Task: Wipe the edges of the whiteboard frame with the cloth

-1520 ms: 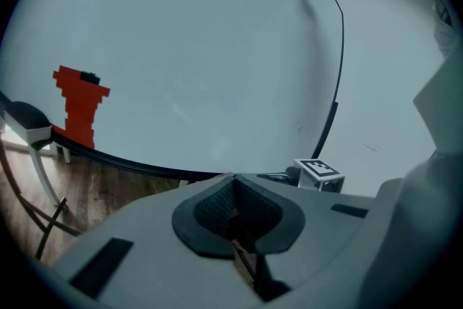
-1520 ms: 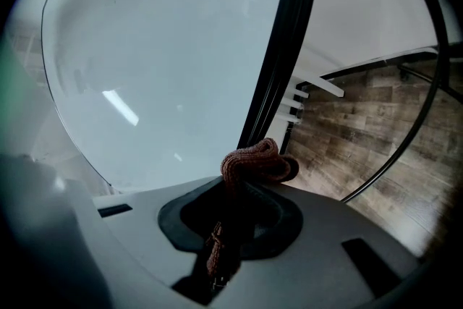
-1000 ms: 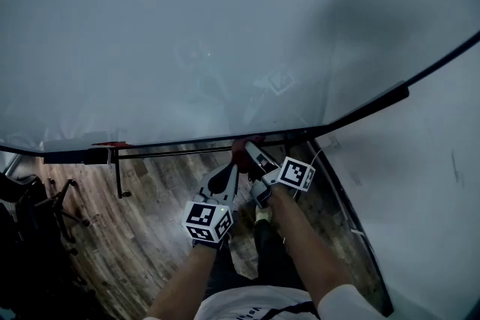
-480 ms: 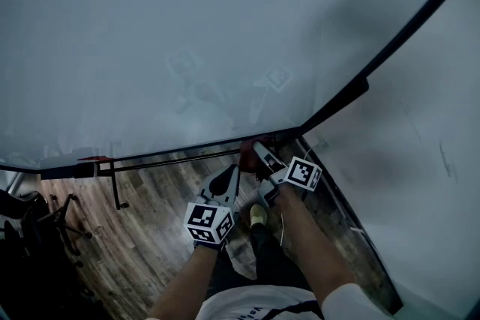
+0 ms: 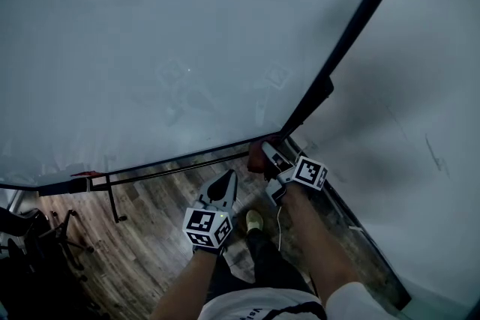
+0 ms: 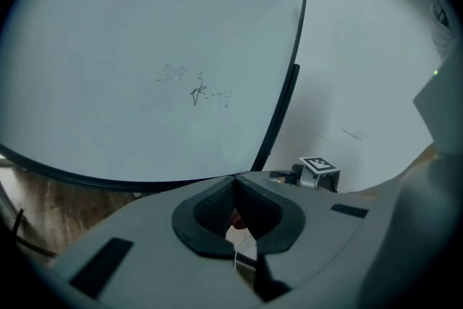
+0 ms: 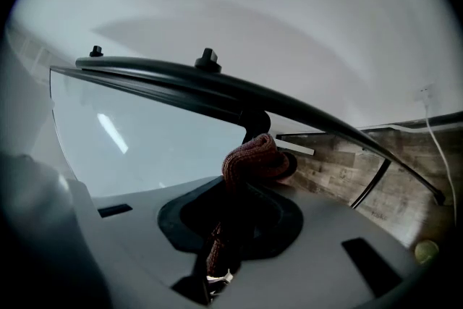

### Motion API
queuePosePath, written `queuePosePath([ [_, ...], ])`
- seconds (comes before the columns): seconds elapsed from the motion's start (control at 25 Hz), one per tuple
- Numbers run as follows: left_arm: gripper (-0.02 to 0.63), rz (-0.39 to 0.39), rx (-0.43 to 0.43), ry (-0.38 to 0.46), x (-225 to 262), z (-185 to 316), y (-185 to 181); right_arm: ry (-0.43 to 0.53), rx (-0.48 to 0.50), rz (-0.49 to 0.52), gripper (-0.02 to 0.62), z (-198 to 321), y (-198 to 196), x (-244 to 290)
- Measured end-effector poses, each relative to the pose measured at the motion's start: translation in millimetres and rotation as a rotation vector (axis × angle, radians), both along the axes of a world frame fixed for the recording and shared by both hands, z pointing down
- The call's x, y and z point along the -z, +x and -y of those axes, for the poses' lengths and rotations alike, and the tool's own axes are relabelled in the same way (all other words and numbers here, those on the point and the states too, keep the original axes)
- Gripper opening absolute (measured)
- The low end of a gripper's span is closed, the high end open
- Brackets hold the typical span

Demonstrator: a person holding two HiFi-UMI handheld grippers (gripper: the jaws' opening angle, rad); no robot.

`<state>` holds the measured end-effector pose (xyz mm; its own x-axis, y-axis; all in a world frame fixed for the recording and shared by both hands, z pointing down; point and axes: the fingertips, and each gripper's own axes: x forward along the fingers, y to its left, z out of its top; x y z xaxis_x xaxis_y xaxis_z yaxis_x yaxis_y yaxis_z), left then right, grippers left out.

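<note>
The whiteboard (image 5: 150,34) fills most of the head view, and its black frame (image 5: 352,26) bends at the lower right corner. My right gripper (image 5: 265,151) is shut on a dark red knitted cloth (image 5: 256,155) and holds it against the bottom edge, just left of that corner. In the right gripper view the cloth (image 7: 253,158) bunches at the jaws of the right gripper (image 7: 248,183) and touches the frame (image 7: 217,89). My left gripper (image 5: 227,177) hangs below the board, shut and holding nothing. In the left gripper view the left gripper (image 6: 235,186) points at the board's right frame edge (image 6: 284,101).
A thin black rail (image 5: 165,171) runs under the bottom edge, with a red item (image 5: 88,174) on the ledge at the left. A white wall (image 5: 420,124) stands to the right of the board. Below are wood flooring (image 5: 150,236), a dark chair (image 5: 34,236), and my shoe (image 5: 255,219).
My right gripper has slid the cloth rightward along the bottom frame edge, up to the lower right corner. The left gripper has followed, staying shut. The view has swung right.
</note>
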<state>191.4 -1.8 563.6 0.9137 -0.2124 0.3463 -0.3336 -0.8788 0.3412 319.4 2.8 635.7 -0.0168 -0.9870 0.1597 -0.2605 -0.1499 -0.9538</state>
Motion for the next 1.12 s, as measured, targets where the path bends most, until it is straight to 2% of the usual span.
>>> queuePosePath([
  [0.36, 0.008, 0.008, -0.043, -0.01, -5, -4, 5, -0.013, -0.03, -0.026, 0.054, -9, 14, -4],
  [0.64, 0.008, -0.017, -0.094, -0.02, 18, -10, 0, -0.035, -0.026, -0.127, 0.054, -27, 6, 25],
  [0.76, 0.008, -0.023, -0.117, -0.025, 34, -13, -11, -0.029, -0.009, -0.185, 0.054, -37, -13, 56],
  [1.0, 0.008, -0.046, -0.149, -0.031, 76, -15, -43, 0.047, 0.089, -0.375, 0.054, -40, -80, 139],
  [1.12, 0.009, -0.072, -0.162, -0.025, 103, -17, -58, 0.111, 0.112, -0.439, 0.054, -42, -110, 180],
])
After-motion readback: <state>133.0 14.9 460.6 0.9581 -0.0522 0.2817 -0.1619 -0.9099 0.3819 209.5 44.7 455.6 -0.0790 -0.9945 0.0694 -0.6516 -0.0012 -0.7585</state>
